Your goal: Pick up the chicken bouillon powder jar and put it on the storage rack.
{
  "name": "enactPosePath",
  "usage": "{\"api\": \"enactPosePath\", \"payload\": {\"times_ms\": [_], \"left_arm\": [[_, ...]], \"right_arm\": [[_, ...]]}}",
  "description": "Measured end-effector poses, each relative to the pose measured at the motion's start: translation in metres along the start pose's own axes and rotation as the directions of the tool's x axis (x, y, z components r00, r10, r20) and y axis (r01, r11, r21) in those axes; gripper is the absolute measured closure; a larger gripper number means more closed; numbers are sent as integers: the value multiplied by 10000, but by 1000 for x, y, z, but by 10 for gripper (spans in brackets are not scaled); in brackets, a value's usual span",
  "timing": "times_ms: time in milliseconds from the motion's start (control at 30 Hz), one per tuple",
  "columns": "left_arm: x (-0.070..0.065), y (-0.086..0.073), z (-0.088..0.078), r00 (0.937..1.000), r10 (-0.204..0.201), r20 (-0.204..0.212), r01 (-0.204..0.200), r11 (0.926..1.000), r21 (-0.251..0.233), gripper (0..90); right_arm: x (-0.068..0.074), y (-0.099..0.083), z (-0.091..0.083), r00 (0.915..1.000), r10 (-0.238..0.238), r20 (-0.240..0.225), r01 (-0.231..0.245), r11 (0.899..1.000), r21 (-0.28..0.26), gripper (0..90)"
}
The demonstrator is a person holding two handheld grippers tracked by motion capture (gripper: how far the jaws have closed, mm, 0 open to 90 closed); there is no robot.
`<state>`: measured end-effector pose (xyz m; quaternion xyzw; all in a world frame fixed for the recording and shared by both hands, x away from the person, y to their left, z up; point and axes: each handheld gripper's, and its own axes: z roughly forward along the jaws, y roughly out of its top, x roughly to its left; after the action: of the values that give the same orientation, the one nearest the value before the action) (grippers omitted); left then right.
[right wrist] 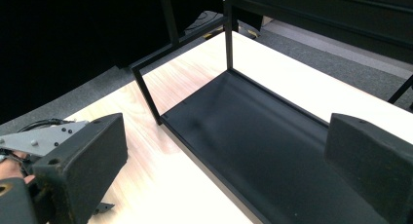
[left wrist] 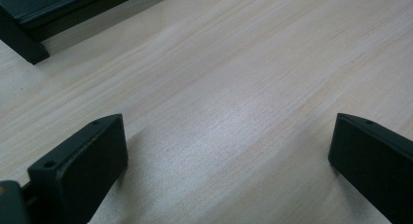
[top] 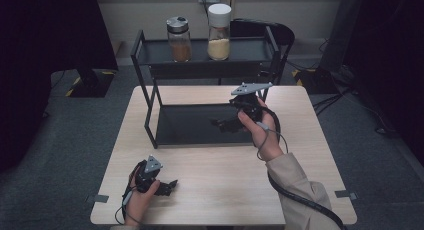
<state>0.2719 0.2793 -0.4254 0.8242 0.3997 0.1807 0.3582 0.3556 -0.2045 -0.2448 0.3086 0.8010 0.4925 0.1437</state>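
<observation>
A black two-tier metal rack [top: 150,97] stands at the back of the light wooden table [top: 220,175]. On its top shelf are a jar of brown powder with a silver lid [top: 179,39] and a taller jar of pale grains with a white lid [top: 219,32]. My right gripper [top: 219,124] hovers open over the right part of the rack's bottom shelf [right wrist: 263,151], its jaws wide apart. My left gripper [top: 170,186] rests low at the table's front left, open over bare wood [left wrist: 229,112], nothing between its jaws.
A black chair [top: 280,35] stands behind the rack. Dark screens flank the table at both sides, and cables lie on the grey floor at the right. Tape marks sit near the table's front corners. Bare wood spreads between the rack and the front edge.
</observation>
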Motion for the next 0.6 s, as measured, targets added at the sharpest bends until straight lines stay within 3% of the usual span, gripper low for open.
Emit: {"api": "enactPosePath", "payload": {"times_ms": [600], "left_arm": [[0, 0, 0, 10000, -1, 0, 1, 10000, 0, 0]], "right_arm": [[-6, -37, 4, 9996, 38, -273, -29, 9994, 347, 9]]}}
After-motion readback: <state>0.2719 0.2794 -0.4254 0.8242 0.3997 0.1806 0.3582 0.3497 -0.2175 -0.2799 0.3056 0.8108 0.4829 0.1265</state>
